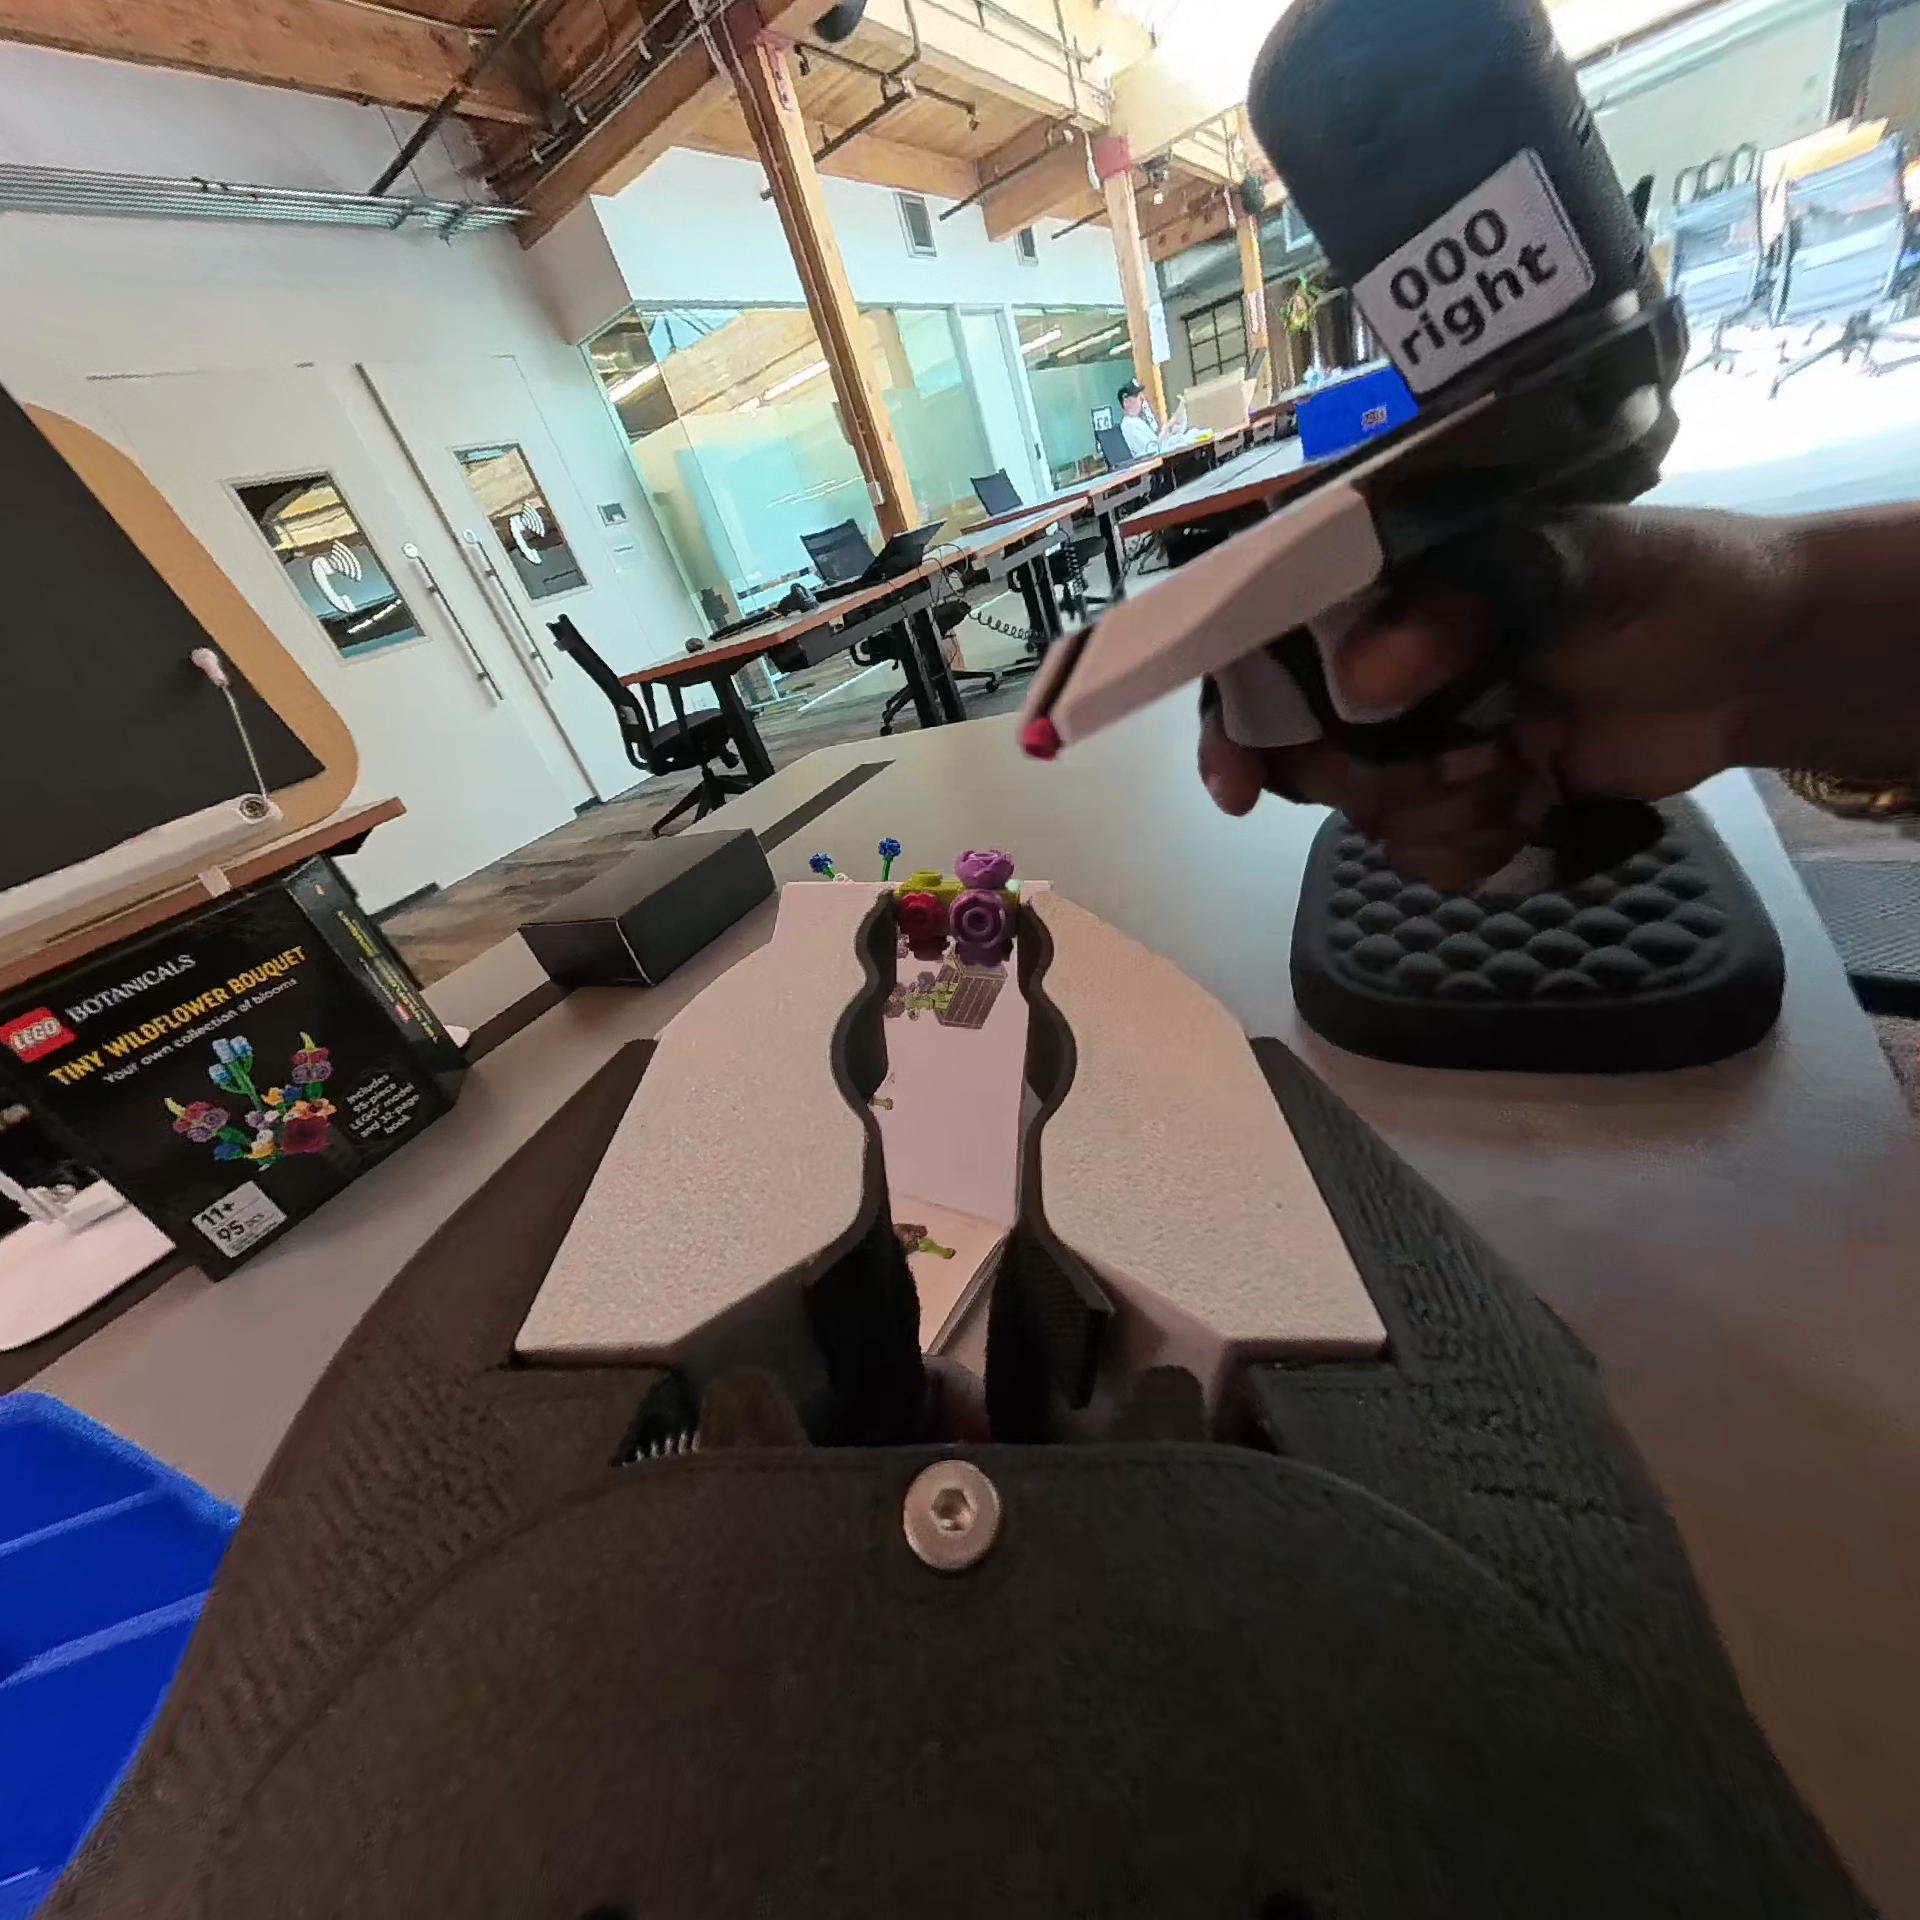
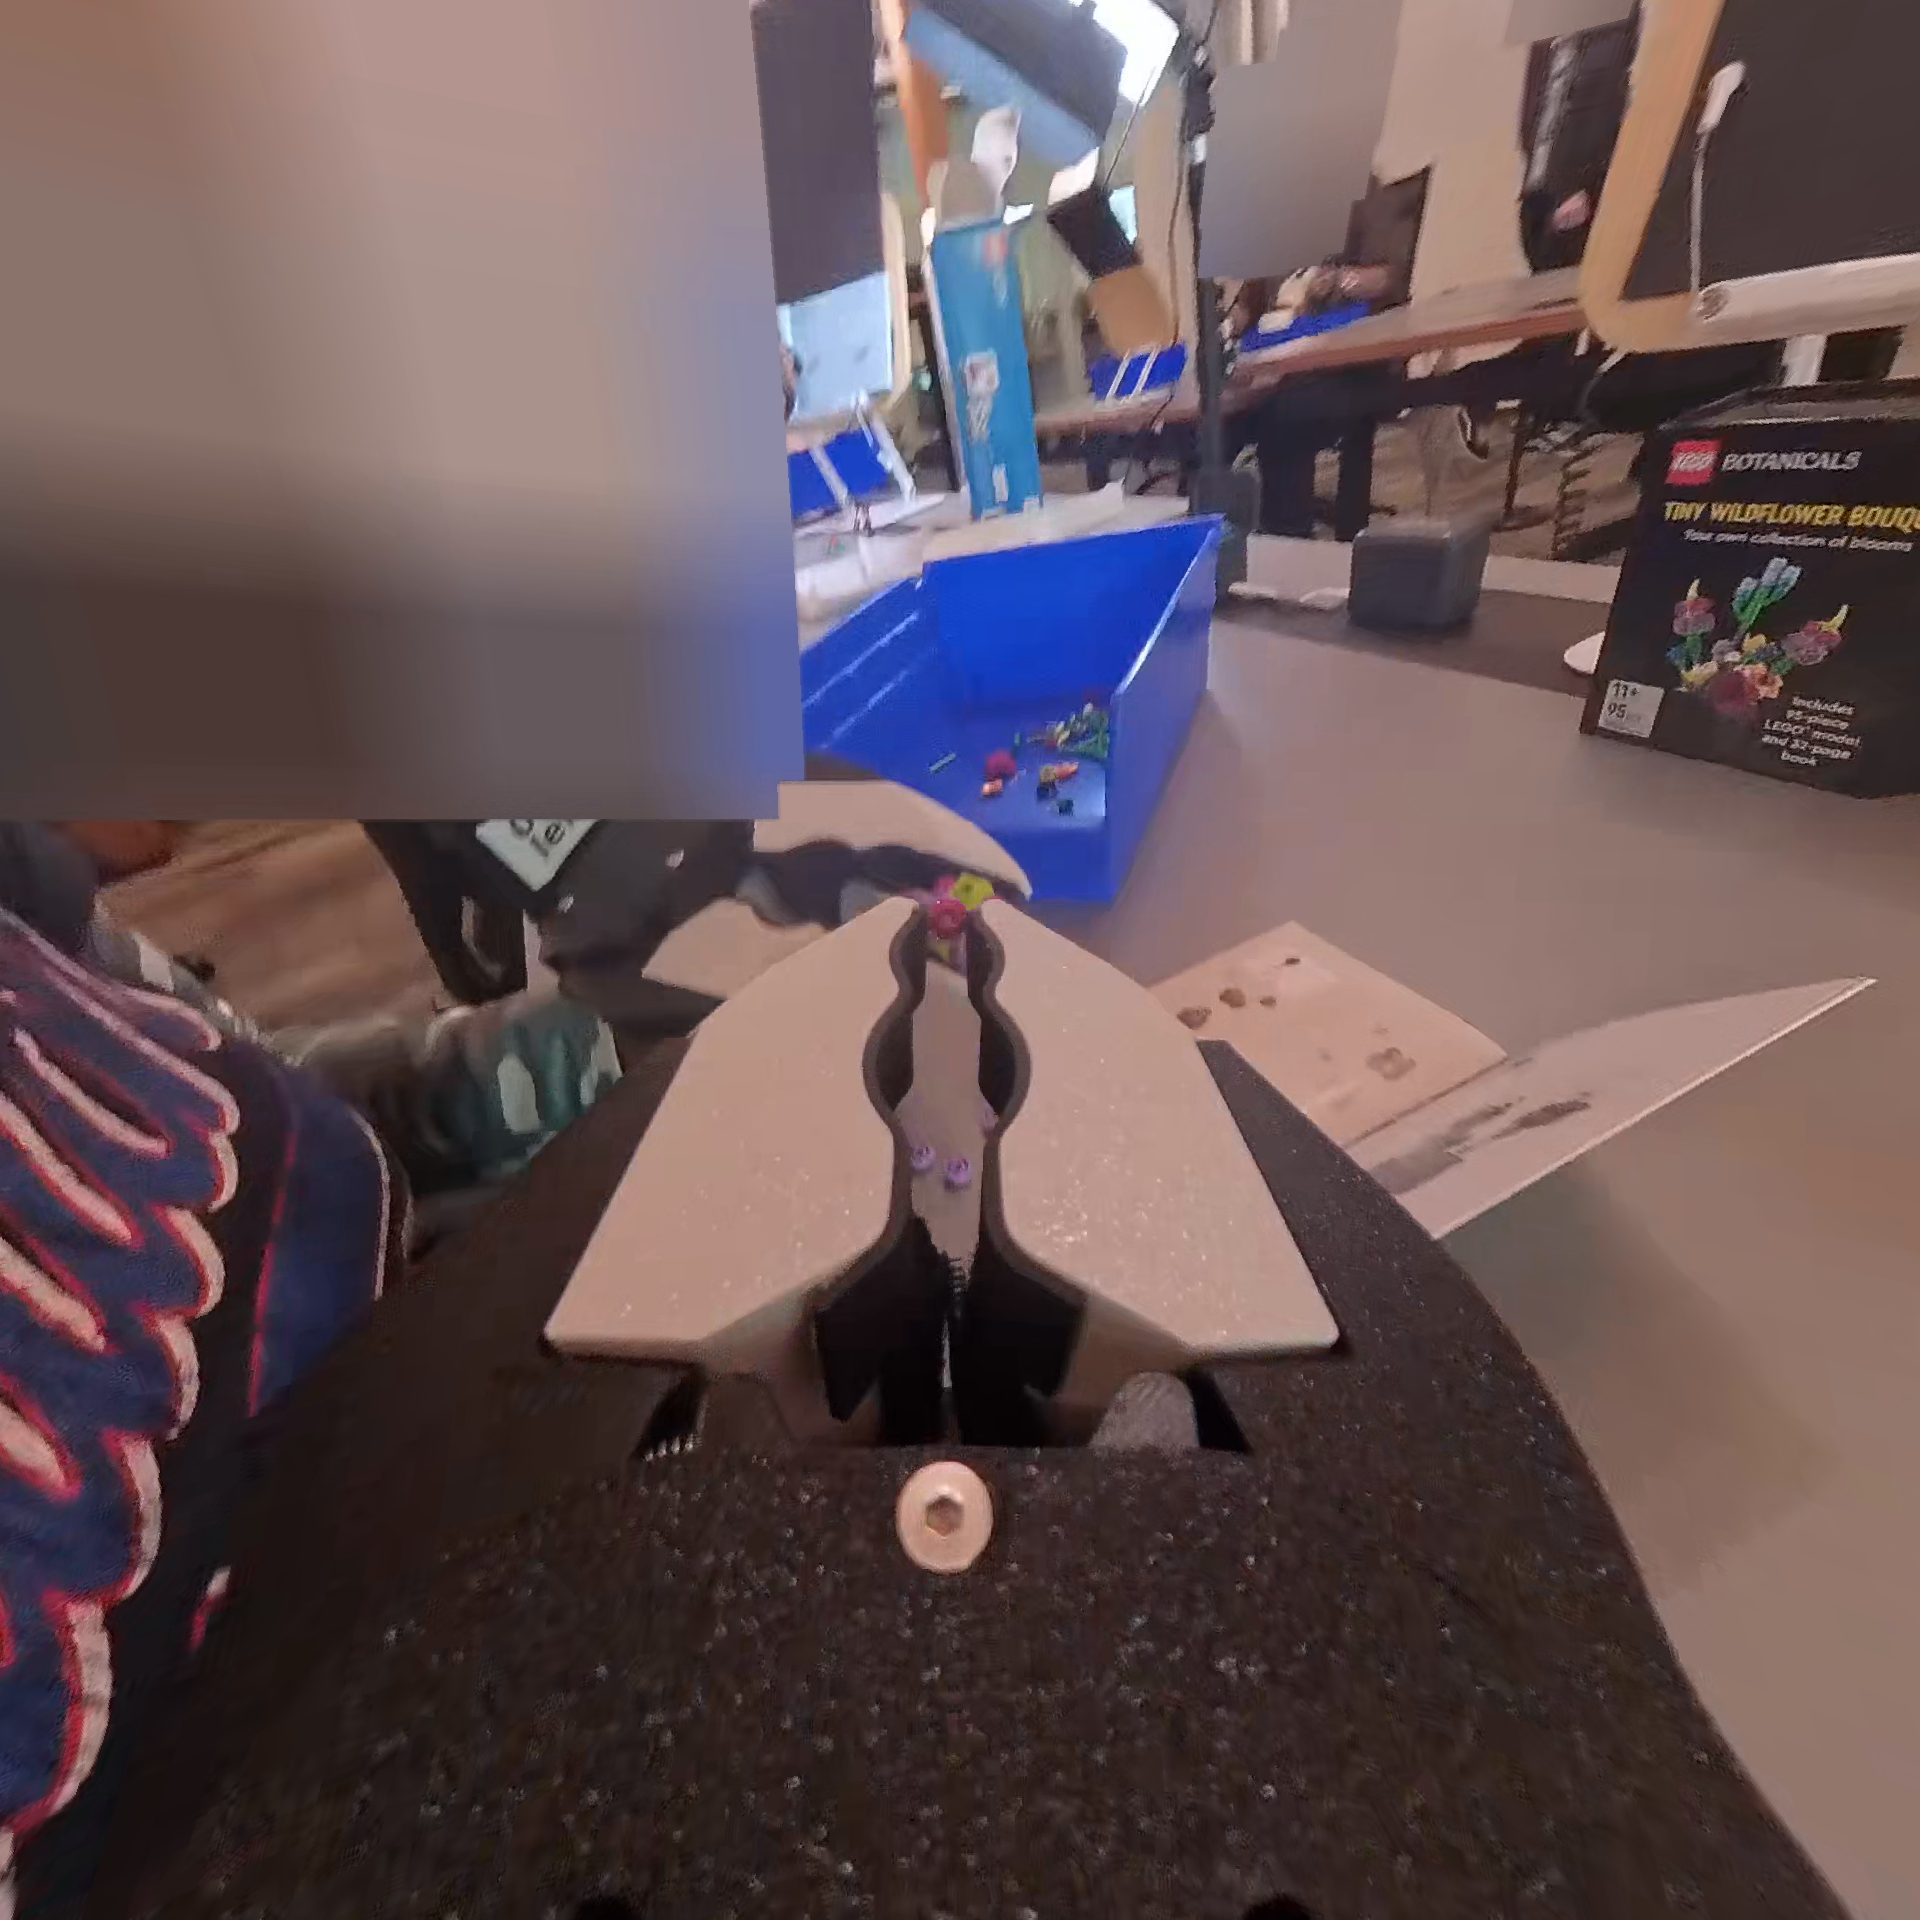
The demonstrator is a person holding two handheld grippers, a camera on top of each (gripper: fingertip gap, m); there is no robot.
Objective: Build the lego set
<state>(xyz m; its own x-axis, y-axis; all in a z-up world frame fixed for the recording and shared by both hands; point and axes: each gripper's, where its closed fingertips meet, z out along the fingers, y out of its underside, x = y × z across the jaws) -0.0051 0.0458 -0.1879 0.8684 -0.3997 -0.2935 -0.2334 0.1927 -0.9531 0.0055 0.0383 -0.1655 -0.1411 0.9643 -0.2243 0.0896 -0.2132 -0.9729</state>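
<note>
Grey desk, open office behind — and the left gripper is clamped on the flower cluster, 2 purple blooms and 1 red showing. Up and right of that cluster, the right gripper pinches a small red piece, jaws nearly closed, tip angled down-left toward it — the nearer hand to press it home.

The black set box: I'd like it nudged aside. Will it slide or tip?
The box stands upright on the smooth table, so it probably slides. It looks like light cardboard; a high push might tip it. Its contents are unseen.
</note>
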